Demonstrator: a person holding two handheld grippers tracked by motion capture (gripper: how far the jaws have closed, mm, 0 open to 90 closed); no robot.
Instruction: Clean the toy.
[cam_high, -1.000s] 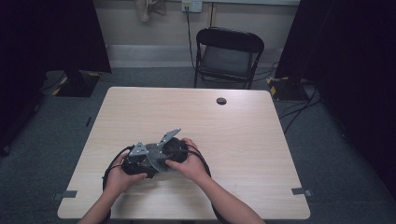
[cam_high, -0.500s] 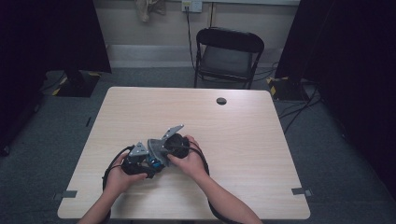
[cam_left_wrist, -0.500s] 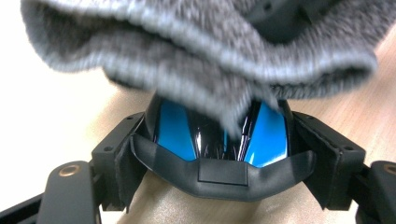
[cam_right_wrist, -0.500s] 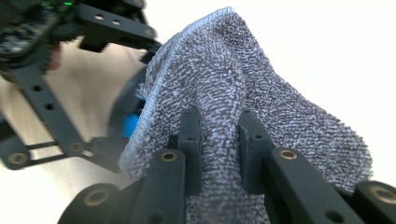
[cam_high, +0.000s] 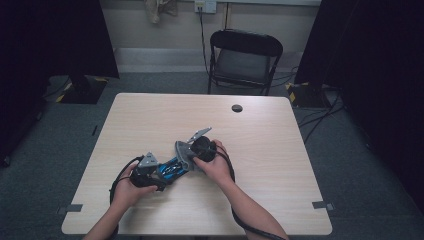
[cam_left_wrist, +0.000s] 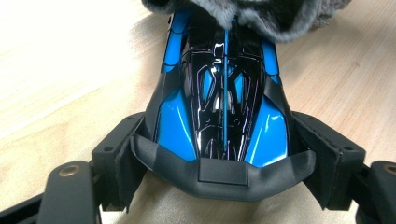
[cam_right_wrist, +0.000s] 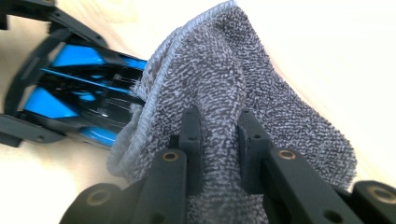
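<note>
High view looks down and forward over the table (cam_high: 280, 150); both gripper views sit close, sharing the blue toy car (cam_left_wrist: 219, 116).

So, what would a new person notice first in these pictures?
Probably the shiny blue-and-black toy car, gripped at its end by the left tongs near the table's front edge. Next, the grey towel pinched in the right tongs and draped over the car's other end.

Right claw (cam_high: 186, 156) – cloth (cam_right_wrist: 224, 93) – slid slightly rightward.
</note>
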